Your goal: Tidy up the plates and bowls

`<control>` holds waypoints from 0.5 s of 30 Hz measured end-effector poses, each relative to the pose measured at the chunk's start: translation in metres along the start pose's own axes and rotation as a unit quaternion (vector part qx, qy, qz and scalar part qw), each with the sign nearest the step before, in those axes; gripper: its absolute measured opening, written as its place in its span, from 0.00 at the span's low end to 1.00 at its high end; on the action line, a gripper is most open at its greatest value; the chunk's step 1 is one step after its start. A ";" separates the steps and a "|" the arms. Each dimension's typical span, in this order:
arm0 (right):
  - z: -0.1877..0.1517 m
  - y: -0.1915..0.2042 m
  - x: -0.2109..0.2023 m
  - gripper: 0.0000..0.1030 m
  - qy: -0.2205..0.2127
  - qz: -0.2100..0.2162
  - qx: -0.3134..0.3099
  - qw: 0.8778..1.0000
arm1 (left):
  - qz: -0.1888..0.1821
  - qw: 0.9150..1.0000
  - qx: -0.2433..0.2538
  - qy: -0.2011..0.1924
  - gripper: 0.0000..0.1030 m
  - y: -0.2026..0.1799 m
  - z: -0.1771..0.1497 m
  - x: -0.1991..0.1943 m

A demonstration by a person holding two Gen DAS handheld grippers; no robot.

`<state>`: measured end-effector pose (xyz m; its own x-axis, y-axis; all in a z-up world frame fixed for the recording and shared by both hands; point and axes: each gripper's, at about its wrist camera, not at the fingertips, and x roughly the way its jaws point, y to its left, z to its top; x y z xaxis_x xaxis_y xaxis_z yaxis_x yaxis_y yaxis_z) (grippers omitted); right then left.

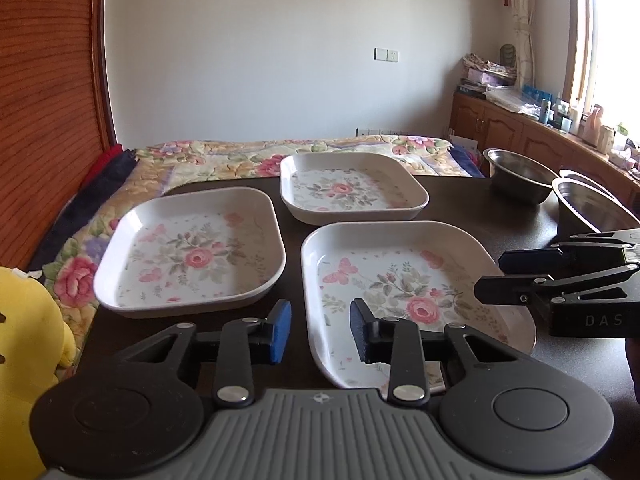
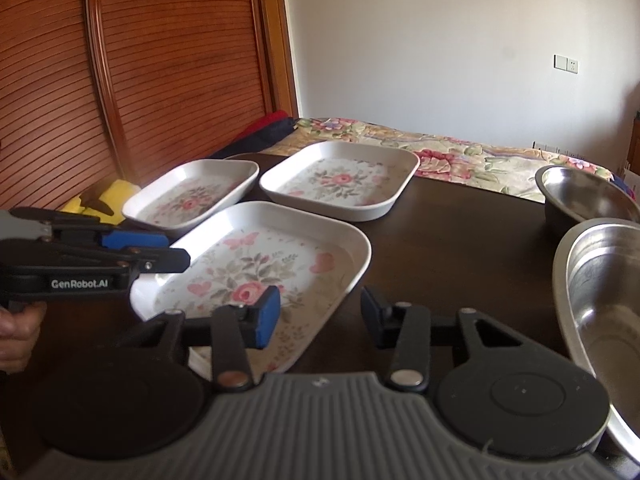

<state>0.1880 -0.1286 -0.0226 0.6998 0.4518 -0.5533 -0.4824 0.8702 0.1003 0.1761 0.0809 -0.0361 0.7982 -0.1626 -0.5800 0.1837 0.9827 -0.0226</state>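
Right wrist view, left gripper (image 2: 176, 250) marked "GenRobot.AI", beside floral plate (image 2: 256, 264).

Your left gripper (image 1: 320, 330) is black, with two linkage arms pinned by silver round screws, blue ribbed pads on its fingertips (image 1: 282, 330), and a grey ridged housing at the bottom of the frame. Your right gripper (image 2: 318, 316) matches it. White lettering reads "GenRobot.AI" on one side and "DAS" on the other.
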 end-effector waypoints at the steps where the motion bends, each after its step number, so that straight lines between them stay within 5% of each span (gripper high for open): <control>1: 0.000 0.000 0.000 0.43 0.001 -0.001 0.002 1.000 | 0.000 1.000 0.000 0.002 0.30 0.001 0.000 0.002; 15: -0.003 -0.002 0.010 0.28 0.020 0.005 0.010 1.000 | 0.001 1.000 -0.001 0.011 0.17 0.001 -0.002 0.011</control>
<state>0.1942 -0.1263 -0.0309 0.6737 0.4518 -0.5849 -0.4776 0.8701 0.1219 0.1836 0.0803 -0.0438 0.7856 -0.1591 -0.5979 0.1815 0.9831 -0.0231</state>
